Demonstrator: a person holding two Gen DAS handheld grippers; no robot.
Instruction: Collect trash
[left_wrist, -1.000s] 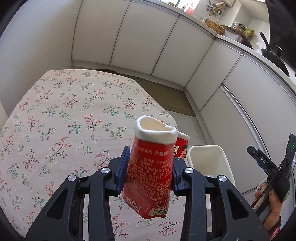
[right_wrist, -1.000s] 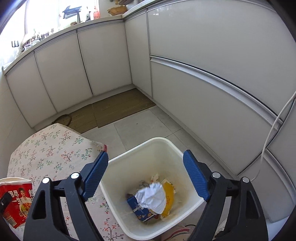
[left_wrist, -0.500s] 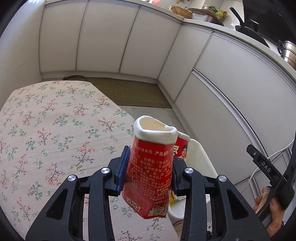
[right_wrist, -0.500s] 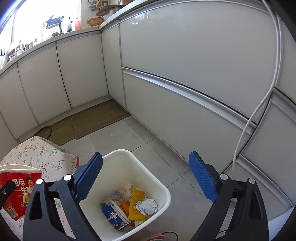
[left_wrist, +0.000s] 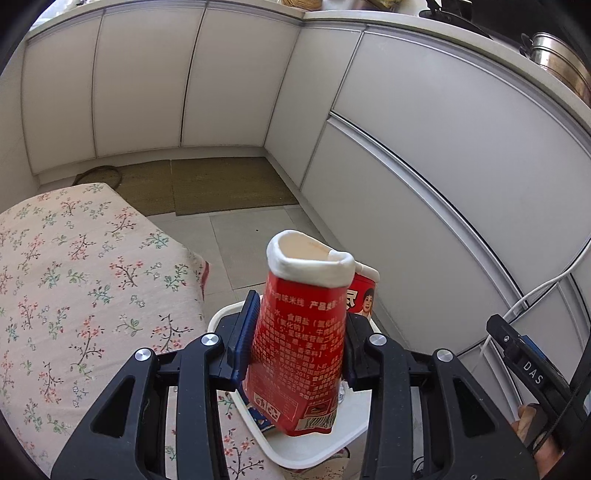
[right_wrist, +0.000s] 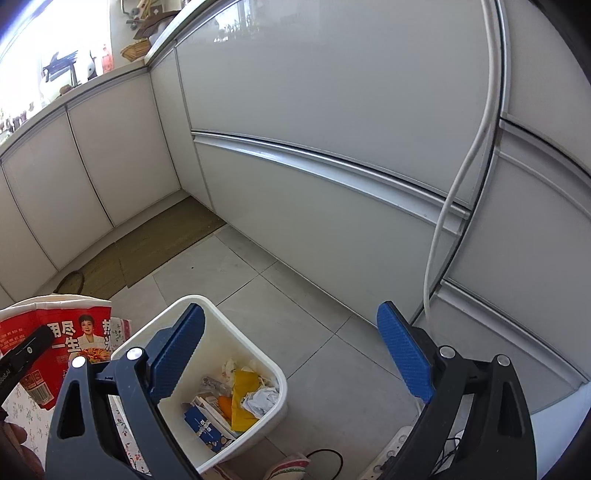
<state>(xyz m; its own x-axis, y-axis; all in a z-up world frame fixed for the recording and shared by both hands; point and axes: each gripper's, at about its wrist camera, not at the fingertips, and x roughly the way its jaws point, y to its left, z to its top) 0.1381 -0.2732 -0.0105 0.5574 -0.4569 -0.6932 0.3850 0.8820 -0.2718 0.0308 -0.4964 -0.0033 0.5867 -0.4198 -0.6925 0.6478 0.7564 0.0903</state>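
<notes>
Our left gripper is clamped on a squashed red paper cup, which hangs above the white bin beside the flowered table. Our right gripper has its jaws wide apart, with nothing between them. If we let go too near the rim, the cup may bounce onto the floor.

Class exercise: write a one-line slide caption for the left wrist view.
Left gripper clamps a squashed red noodle cup above the white trash bin, beside the floral-covered table.
</notes>
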